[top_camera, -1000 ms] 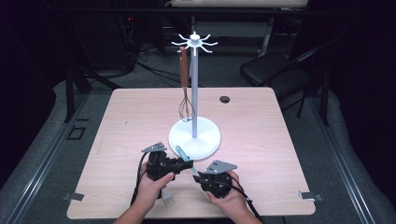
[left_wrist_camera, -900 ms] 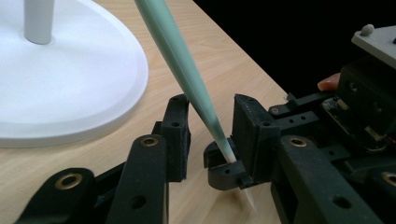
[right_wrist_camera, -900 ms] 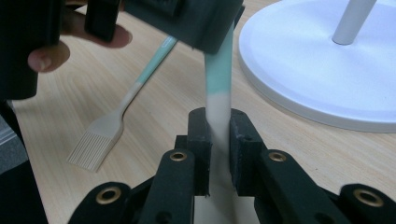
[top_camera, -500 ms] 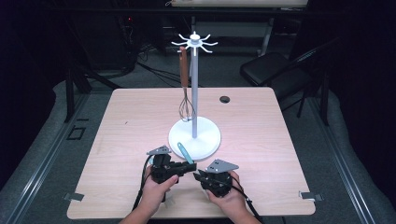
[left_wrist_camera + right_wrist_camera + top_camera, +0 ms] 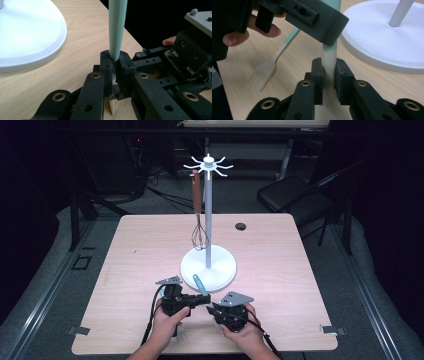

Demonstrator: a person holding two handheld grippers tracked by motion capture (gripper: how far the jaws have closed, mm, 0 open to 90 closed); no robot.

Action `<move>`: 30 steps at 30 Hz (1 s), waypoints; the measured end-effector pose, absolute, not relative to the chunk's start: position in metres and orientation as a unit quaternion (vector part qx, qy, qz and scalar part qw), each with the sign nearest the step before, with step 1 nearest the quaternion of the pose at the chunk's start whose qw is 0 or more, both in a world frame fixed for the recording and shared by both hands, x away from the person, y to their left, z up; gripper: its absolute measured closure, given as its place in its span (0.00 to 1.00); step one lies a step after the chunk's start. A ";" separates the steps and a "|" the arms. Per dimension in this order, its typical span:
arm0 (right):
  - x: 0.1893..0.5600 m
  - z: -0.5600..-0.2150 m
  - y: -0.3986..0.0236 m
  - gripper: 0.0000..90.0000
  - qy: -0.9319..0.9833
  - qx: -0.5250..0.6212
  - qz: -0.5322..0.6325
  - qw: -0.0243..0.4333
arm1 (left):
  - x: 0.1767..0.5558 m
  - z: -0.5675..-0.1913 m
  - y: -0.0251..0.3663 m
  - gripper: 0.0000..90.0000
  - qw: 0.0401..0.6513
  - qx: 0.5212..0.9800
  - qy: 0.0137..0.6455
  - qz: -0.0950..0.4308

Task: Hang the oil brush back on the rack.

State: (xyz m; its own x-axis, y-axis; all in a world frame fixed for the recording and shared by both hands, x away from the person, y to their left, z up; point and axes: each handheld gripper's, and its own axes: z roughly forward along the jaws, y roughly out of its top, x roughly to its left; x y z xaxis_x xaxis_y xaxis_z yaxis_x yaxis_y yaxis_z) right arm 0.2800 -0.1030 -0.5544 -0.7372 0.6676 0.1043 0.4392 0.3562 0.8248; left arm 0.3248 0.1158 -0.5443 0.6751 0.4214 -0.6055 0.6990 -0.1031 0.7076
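Gripping now: both hand-held grippers are on one utensil [image 5: 117, 27], mint green along its handle and fading to beige lower down.
Utensil, place: low over the near edge of the counter [image 5: 280, 255], just in front of the stand's base; from above I see its mint handle [image 5: 198, 282] sticking up and away from me.
Left hand-held gripper [image 5: 116, 60]: clenched on the utensil's stem, with the beige end poking out below the jaws.
Right hand-held gripper [image 5: 329, 66]: jaws pressed against either side of the same stem [image 5: 329, 60], right where mint turns to beige, directly under the left one.
Grippers from above: left [image 5: 205, 299] and right [image 5: 212, 309] sit tip to tip, nearly touching.
Hands: my left hand [image 5: 167, 322] and right hand [image 5: 240, 330] come in from the near edge.
Brush [image 5: 263, 72]: lies flat on the counter beside the grippers; its handle runs behind the left one, and I cannot tell where it ends.
Stand [image 5: 208, 266]: white round base and upright pole, mid-counter.
Whisk [image 5: 199, 236]: hangs from the stand by its brown handle, wires just above the base.
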 end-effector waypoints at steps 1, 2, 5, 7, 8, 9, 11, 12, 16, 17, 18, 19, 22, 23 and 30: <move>0.280 -0.554 -0.104 0.84 0.816 0.339 0.453 0.124 | 0.325 -0.544 0.117 0.94 0.550 0.729 0.387 -0.127; 0.280 -0.553 -0.105 0.83 0.815 0.338 0.453 0.122 | 0.326 -0.544 0.118 0.94 0.550 0.729 0.387 -0.124; 0.280 -0.550 -0.111 0.79 0.817 0.336 0.454 0.121 | 0.328 -0.544 0.123 0.94 0.552 0.725 0.394 -0.123; 0.281 -0.547 -0.115 0.76 0.815 0.336 0.457 0.119 | 0.330 -0.544 0.126 0.94 0.552 0.724 0.396 -0.122; 0.281 -0.546 -0.117 0.74 0.813 0.335 0.461 0.119 | 0.330 -0.544 0.128 0.94 0.553 0.721 0.399 -0.122; 0.282 -0.544 -0.120 0.74 0.814 0.333 0.461 0.118 | 0.331 -0.544 0.129 0.94 0.554 0.720 0.400 -0.123; 0.281 -0.540 -0.127 0.73 0.810 0.335 0.464 0.127 | 0.332 -0.543 0.132 0.94 0.557 0.718 0.399 -0.122; 0.282 -0.538 -0.131 0.73 0.808 0.335 0.465 0.135 | 0.332 -0.542 0.133 0.94 0.557 0.717 0.400 -0.125; 0.290 -0.533 -0.151 0.70 0.801 0.351 0.454 0.171 | 0.332 -0.537 0.134 0.94 0.558 0.722 0.391 -0.123; 0.292 -0.534 -0.155 0.70 0.802 0.357 0.444 0.178 | 0.333 -0.535 0.134 0.94 0.557 0.726 0.386 -0.119; 0.295 -0.537 -0.160 0.70 0.803 0.366 0.433 0.183 | 0.333 -0.532 0.134 0.94 0.555 0.730 0.381 -0.117; 0.299 -0.540 -0.165 0.70 0.803 0.377 0.427 0.179 | 0.333 -0.529 0.133 0.94 0.552 0.736 0.374 -0.113; 0.306 -0.546 -0.176 0.70 0.794 0.405 0.424 0.164 | 0.333 -0.520 0.129 0.94 0.544 0.756 0.352 -0.099; 0.307 -0.547 -0.178 0.70 0.793 0.408 0.420 0.164 | 0.334 -0.516 0.127 0.94 0.541 0.761 0.346 -0.093; 0.309 -0.552 -0.178 0.69 0.796 0.410 0.415 0.162 | 0.340 -0.486 0.118 0.94 0.510 0.806 0.295 -0.057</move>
State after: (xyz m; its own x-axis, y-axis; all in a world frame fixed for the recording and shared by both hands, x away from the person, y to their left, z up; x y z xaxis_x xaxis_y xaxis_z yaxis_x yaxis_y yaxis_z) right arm 0.3094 -0.1783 -0.5524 -0.6120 0.7867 0.0815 0.5177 0.3206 0.7932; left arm 0.3400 0.1175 -0.4861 0.8197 0.4176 -0.3921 0.5333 -0.3062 0.7886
